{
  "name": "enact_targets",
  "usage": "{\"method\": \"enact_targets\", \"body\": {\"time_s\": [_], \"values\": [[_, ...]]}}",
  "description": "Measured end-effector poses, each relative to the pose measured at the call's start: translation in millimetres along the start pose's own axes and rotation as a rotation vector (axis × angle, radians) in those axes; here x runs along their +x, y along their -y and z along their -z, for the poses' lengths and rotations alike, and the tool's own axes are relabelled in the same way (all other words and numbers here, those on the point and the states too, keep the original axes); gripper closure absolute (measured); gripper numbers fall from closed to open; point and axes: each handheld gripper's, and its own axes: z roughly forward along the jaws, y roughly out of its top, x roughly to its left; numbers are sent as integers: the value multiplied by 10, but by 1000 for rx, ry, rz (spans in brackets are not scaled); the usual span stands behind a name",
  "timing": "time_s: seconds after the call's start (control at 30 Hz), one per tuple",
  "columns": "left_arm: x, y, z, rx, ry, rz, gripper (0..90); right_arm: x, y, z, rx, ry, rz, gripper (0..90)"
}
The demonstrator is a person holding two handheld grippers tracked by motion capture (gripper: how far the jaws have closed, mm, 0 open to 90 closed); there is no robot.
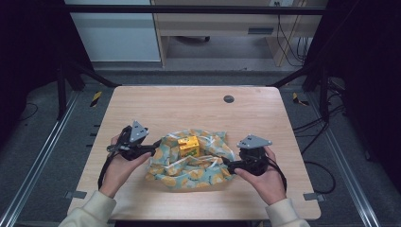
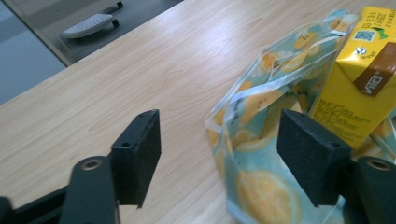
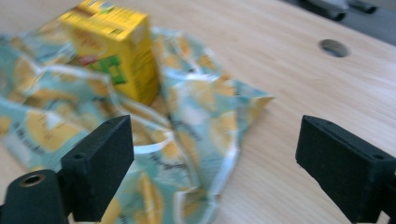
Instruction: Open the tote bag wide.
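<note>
Carton location: The yellow drink carton (image 1: 188,146) stands upright on the lemon-print bag (image 1: 189,163), which lies crumpled near the middle of the table (image 1: 142,101).
Tipping risk: The carton rests on loose, creased film. If you tug either edge of the bag, the carton can topple or slide off.
Snag risk: In the left gripper view, the bag's edge (image 2: 243,140) lies between the jaws, close to the right pad. If you pull away at an angle, the pad can catch the film and drag the bag.
Regrasp risk: The film is thin and folded. Close on a single layer and you may slip off or take more than you intend.
Left hand-held gripper (image 1: 152,146): Jaws stand apart, gripping nothing. Your left hand holds it low at the bag's left edge, pointing inward.
Right hand-held gripper (image 1: 226,162): Jaws stand wide, nothing between the pads. Your right hand holds it at the bag's right edge, pointing toward the carton.
</note>
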Motion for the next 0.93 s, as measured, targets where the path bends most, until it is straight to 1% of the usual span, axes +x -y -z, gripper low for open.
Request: {"method": "enact_targets", "body": {"time_s": [0.03,0.07,0.1,0.13,0.17,0.2,0.23,0.27,0.3,0.33,0.37,0.43,0.5,0.57,0.6,0.63,0.67,0.7,0.73,0.77,0.83,0.87,0.93], "values": [[29,16,36,1,-2,5,281,-40,2,23,-9,12,-21,104],[92,65,112,1,-14,23,259,-84,8,47,-14,23,-38,94],[126,96,153,8,-19,35,245,-127,18,72,-19,42,-56,91],[163,128,192,9,-28,39,238,-177,33,100,-27,59,-68,88],[163,128,192,9,-28,39,233,-177,33,100,-27,59,-68,88],[212,175,238,10,-43,45,233,-225,52,128,-31,75,-89,81],[282,248,294,19,-60,67,206,-337,111,185,-40,106,-122,76],[319,296,320,24,-67,82,196,-371,138,199,-39,119,-135,75],[319,296,320,24,-67,82,183,-371,138,199,-39,119,-135,75],[380,394,360,47,-79,103,167,-456,220,224,-32,140,-170,73],[402,444,378,51,-84,112,159,-494,268,228,-29,154,-178,73],[437,543,410,61,-82,122,139,-548,373,224,-16,173,-205,75],[460,654,408,80,-72,133,111,-590,489,206,-8,195,-234,106],[471,774,384,98,-60,150,83,-621,607,176,23,189,-258,133],[471,774,384,98,-60,150,83,-621,607,176,23,189,-258,133],[473,898,365,100,-69,153,83,-623,714,139,59,188,-259,134],[473,898,365,100,-69,153,83,-623,714,139,59,188,-259,134],[481,957,359,109,-65,156,83,-620,758,122,81,192,-248,134],[504,1013,352,115,-40,181,84,-609,838,83,107,206,-236,128],[531,1031,355,123,-39,198,84,-604,861,62,112,213,-233,126],[573,1052,364,116,-56,223,87,-591,893,19,134,219,-223,124],[584,1061,361,123,-58,223,89,-584,897,3,146,224,-219,123],[580,1068,347,126,-60,224,89,-585,894,-15,146,217,-209,121]]}}
